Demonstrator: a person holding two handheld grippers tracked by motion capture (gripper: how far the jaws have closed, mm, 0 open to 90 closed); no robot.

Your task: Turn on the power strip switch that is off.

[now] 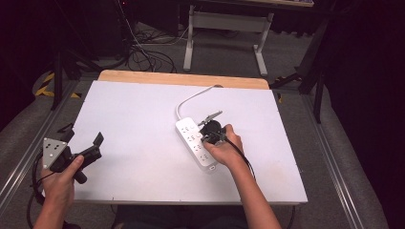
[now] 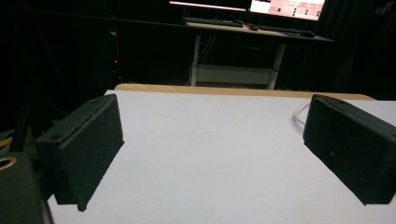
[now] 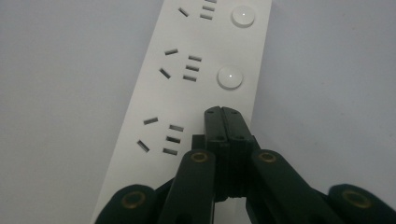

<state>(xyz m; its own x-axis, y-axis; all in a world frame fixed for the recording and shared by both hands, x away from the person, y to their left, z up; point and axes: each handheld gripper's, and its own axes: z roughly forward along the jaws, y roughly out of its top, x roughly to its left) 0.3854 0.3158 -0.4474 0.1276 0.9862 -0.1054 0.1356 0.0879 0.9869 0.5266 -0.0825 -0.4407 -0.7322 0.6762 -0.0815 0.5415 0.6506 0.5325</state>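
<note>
Right gripper [image 3: 222, 112]: jaws are pressing together with nothing between them, tips pointing down onto the power strip [image 3: 196, 88], over its row of round buttons.
Power strip: lying near the middle of the table [image 1: 133, 124], running diagonally, its white cord [image 1: 191, 99] curving toward the far edge.
Left gripper [image 2: 212, 154]: jaws are standing wide apart, hovering near the table's near-left corner, gripping nothing.
</note>
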